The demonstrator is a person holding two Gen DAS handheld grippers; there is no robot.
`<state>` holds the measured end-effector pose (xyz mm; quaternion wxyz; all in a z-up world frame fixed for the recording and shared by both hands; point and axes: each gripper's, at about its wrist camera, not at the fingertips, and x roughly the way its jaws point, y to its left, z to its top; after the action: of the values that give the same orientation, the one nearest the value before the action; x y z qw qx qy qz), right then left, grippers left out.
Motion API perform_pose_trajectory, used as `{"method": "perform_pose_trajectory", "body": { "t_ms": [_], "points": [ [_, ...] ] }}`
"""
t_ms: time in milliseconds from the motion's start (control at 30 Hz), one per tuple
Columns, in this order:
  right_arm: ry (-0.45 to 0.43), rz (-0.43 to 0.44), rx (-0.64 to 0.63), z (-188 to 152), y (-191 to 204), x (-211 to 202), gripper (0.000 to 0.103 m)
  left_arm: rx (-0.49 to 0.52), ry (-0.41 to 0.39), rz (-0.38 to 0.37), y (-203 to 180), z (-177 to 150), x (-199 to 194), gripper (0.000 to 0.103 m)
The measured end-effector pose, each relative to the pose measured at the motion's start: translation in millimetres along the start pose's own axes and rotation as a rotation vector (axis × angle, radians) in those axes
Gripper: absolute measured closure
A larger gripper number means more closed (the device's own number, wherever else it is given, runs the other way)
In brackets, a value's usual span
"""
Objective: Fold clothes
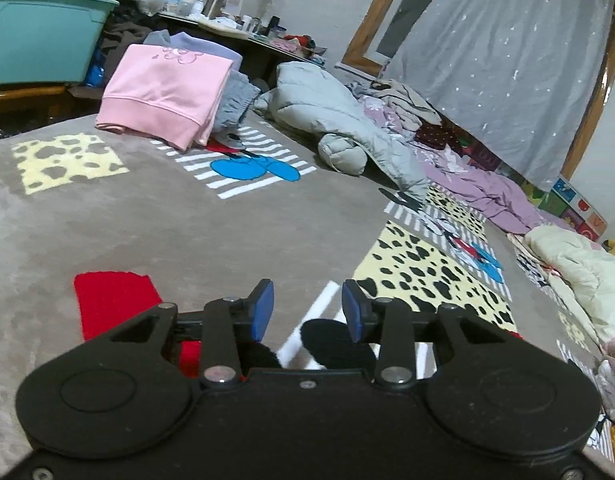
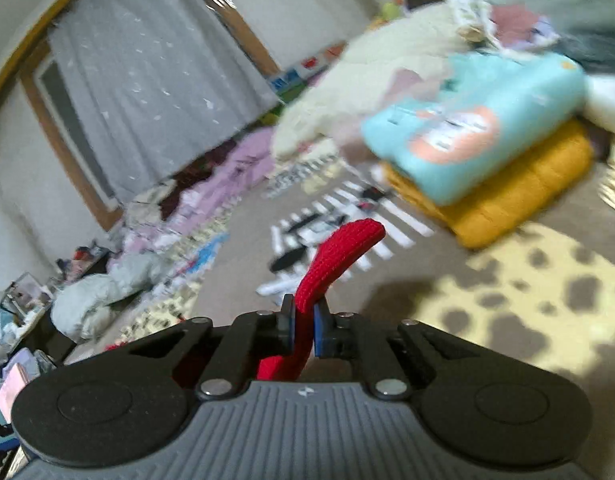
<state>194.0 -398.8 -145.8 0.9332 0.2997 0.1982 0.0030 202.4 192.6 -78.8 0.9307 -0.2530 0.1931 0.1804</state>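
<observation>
The right gripper (image 2: 304,322) is clamped on a strip of red knit cloth (image 2: 339,254), its blue pads pressed against the fabric from both sides; the strip rises out of the jaws, bends over to the right at its rounded top, and its lower part hangs down behind the pads toward the gripper's body. Which garment this red piece belongs to cannot be told from the right wrist view, which is blurred. Beyond it lies a grey patterned blanket (image 2: 519,300) with yellow patches spotted in dark grey and a patch of white stripes. To the upper right, a folded light blue garment (image 2: 479,120) with an orange print rests on top of a folded mustard yellow one (image 2: 519,196), with a cream quilted jacket (image 2: 371,80) heaped behind them. The left gripper (image 1: 307,310) has its jaws partly apart with nothing between the blue pads, held just above the same blanket (image 1: 179,216). A red patch (image 1: 107,304) shows on the blanket just left of this gripper, partly hidden by its body. Farther off, a folded pink sweatshirt (image 1: 163,92) sits on a pile of folded clothes, a pale grey puffer jacket (image 1: 327,108) lies unfolded to the right of it, and a teal plastic bin (image 1: 39,36) heaped with clothes stands at the far left.
</observation>
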Motion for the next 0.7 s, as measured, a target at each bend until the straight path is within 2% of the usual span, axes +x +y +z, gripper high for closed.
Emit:
{"method": "perform_pose_trajectory", "body": {
  "t_ms": [33, 100, 167, 200, 233, 267, 300, 400, 467, 533, 700],
  "points": [
    [0.029, -0.039, 0.005, -4, -6, 2, 0.093, 0.000, 0.000, -0.001, 0, 0, 0, 0.064],
    [0.095, -0.141, 0.073, -10, -25, 10, 0.085, 0.000, 0.003, -0.005, 0, 1, 1, 0.064],
    [0.096, -0.188, 0.153, -10, -41, 9, 0.085, -0.002, 0.006, -0.007, 0, 1, 2, 0.064],
    [0.081, -0.213, 0.147, -8, -41, 7, 0.083, -0.001, 0.007, -0.010, 0, 2, 3, 0.064],
    [0.062, -0.250, 0.114, -5, -39, 5, 0.077, -0.001, 0.008, -0.012, 0, 3, 3, 0.064],
    [0.040, -0.274, 0.087, -3, -37, 3, 0.066, 0.000, 0.009, -0.014, 0, 3, 4, 0.064],
    [0.019, -0.278, 0.080, -2, -36, 2, 0.062, 0.005, 0.010, -0.018, -1, 4, 5, 0.064],
    [-0.030, -0.250, 0.047, 2, -31, -1, 0.061, 0.029, 0.022, -0.046, -8, 6, 9, 0.064],
    [-0.039, -0.200, -0.011, 3, -20, 1, 0.061, 0.052, 0.036, -0.070, -14, 8, 14, 0.064],
    [-0.022, -0.149, -0.068, 4, -5, 8, 0.061, 0.077, 0.073, -0.125, -22, 11, 22, 0.064],
    [0.090, 0.019, -0.140, 6, 42, 50, 0.061, 0.159, 0.207, -0.261, -44, 6, 49, 0.064]
  ]
}}
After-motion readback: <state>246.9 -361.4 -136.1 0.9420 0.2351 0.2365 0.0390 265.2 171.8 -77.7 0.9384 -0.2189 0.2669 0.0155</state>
